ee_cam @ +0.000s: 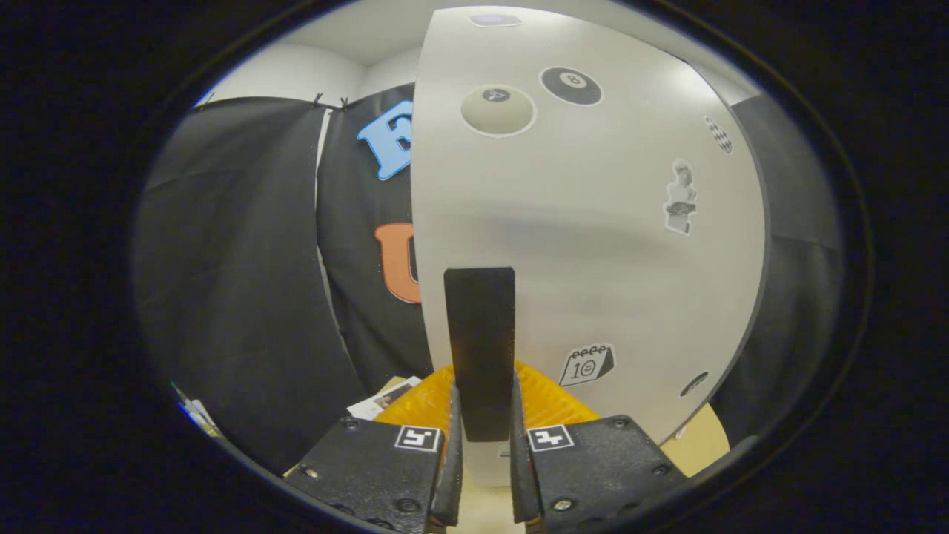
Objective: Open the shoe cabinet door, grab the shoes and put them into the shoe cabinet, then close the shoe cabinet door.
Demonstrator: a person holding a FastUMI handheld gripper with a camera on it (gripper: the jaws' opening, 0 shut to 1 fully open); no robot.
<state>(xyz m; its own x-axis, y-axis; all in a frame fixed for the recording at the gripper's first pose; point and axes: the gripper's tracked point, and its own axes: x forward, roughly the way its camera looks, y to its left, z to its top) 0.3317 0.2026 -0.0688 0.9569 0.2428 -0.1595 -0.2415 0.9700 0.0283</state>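
Gripper [483,437] at bottom centre of the frame: jaws pinching the dark upright handle [480,348] of the shoe cabinet door [593,222], one finger pressed on each side of it. The pale door fills the centre and right of the frame. Stickers on it: a black billiard ball marked "8" [571,85] upper centre, a pale ball [497,110] beside it with an unreadable mark, a figure sticker [680,196] at right, a calendar sticker reading "10" [586,365] lower right of the handle. An orange object [415,404] lies low behind the fingers on a light surface [697,445]; printed paper [382,399] beside it, text unreadable
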